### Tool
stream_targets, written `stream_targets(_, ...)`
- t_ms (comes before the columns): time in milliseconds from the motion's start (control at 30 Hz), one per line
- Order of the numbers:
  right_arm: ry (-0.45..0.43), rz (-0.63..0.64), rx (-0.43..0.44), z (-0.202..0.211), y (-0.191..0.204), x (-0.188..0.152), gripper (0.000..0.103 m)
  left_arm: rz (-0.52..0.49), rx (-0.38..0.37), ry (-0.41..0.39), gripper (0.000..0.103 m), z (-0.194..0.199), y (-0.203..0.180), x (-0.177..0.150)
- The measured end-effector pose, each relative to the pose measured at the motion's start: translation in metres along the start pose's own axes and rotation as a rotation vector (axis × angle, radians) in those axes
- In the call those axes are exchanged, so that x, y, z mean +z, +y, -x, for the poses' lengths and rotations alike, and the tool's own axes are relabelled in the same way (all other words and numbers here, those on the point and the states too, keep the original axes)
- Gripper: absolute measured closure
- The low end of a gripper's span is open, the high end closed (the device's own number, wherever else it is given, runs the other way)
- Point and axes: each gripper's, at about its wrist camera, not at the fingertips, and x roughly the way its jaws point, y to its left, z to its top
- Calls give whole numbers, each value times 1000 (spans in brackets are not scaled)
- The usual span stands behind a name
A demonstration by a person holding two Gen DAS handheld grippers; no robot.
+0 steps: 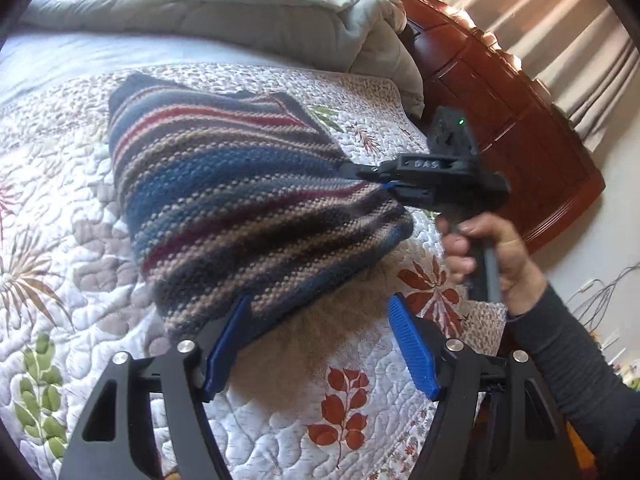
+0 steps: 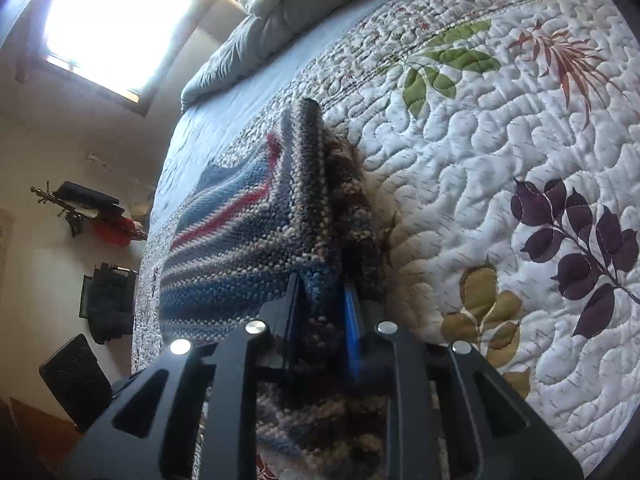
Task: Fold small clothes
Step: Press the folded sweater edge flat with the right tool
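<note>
We see a striped knit garment [image 1: 248, 200] lying on the quilted bedspread [image 1: 60, 240] of a bed, roughly mid-frame in the left wrist view, with its corner at 3 o'clock lifted off the quilt. The right claw [image 1: 360, 174] has its jaws pinched onto that corner, coming in from 3 o'clock, and the person's right hand [image 1: 488, 256] holds the handle just below, dark sleeve [image 1: 568, 344] trailing toward 5 o'clock. In the right wrist view the same claw [image 2: 320, 320] shows knit fabric bunched between its blue pads [image 2: 352, 320], the jaws nearly together on it (fabric also spills back under the claw body). The left claw [image 1: 316, 340] is spread wide at 6 o'clock, blue fingers [image 1: 412, 348] apart; the near hem of the garment sits at the left finger, though we cannot tell if it touches, and the pads press on nothing. A rumpled grey comforter [image 1: 280, 12] lies at 12 o'clock on the bed, and a red-brown wooden headboard [image 1: 500, 92] runs from 1 to 3 o'clock with curtains [image 1: 560, 32] behind. Bright window [image 2: 120, 12] at 11 o'clock in the right wrist view.
</note>
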Motion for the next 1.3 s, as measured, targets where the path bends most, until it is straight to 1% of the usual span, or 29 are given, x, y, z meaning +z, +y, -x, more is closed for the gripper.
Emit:
stream_targets(33, -6, 6, 19, 7, 4, 1, 77, -4, -5, -7, 32, 3, 0, -1)
stream_targets(67, -37, 16, 11, 15, 10, 6, 74, -14, -12, -21, 32, 9, -1, -1)
stream_targets(100, -67, 33, -6, 19, 17, 14, 65, -21, -22, -34, 31, 14, -1, 0)
stream_targets(133, -80, 40, -13, 19, 21, 20, 62, -23, -27, -44, 31, 17, 1, 0)
stream_targets(167, -82, 41, -23, 17, 26, 30, 62, -19, -26, -50, 31, 19, 3, 1)
stream_targets(233, -58, 56, -33, 5, 35, 49, 62, 1, -24, -40, 31, 14, 11, 2)
stream_targets(300, -51, 73, -70, -15, 45, 67, 59, 19, -18, -32, 31, 9, 19, -1)
stream_targets(433, -36, 42, -99, -51, 49, 95, 56, 31, -39, -32, 31, 5, 24, -6)
stream_targets(467, -30, 45, -110, -57, 47, 99, 53, 34, -44, -32, 31, 3, 23, -5)
stream_targets(500, -20, 49, -126, -66, 46, 104, 52, 39, -47, -33, 31, 3, 24, -6)
stream_targets(533, -13, 49, -133, -71, 46, 106, 53, 44, -52, -33, 31, 3, 26, -8)
stream_targets(567, -8, 59, -138, -76, 47, 108, 76, 47, -57, -32, 31, 3, 28, -9)
stream_targets(600, 6, 78, -143, -78, 50, 108, 94, 50, -60, -33, 31, 3, 29, -11)
stream_targets(633, -2, 97, -152, -76, 54, 106, 94, 50, -62, -33, 31, 3, 30, -11)
stream_targets(700, -52, 149, -179, -64, 60, 104, 95, 45, -66, -34, 31, 4, 30, -12)
stream_targets(767, -115, 118, -191, -48, 54, 109, 96, 40, -40, -38, 31, 4, 26, -13)
stream_targets(800, -130, 96, -205, -45, 48, 111, 96, 37, -23, -40, 31, 3, 24, -13)
stream_targets(933, -64, 67, -306, -69, 24, 101, 95, -14, 78, -44, 31, -1, 9, -15)
stream_targets(967, -57, 68, -308, -74, 21, 98, 93, -30, 108, -45, 31, -3, 5, -15)
stream_targets(1000, -66, 71, -288, -73, 21, 95, 87, -42, 131, -40, 31, -4, 0, -16)
stream_targets(1067, -88, 77, -231, -60, 28, 91, 77, -72, 167, -33, 31, -6, -8, -17)
stream_targets(1100, -98, 91, -228, -51, 32, 86, 68, -88, 184, -32, 31, -6, -11, -19)
stream_targets(1167, -118, 128, -229, -32, 42, 73, 59, -107, 206, -30, 31, -7, -13, -19)
stream_targets(1300, -119, 191, -215, -7, 56, 44, 58, -122, 229, -26, 31, -9, -15, -22)
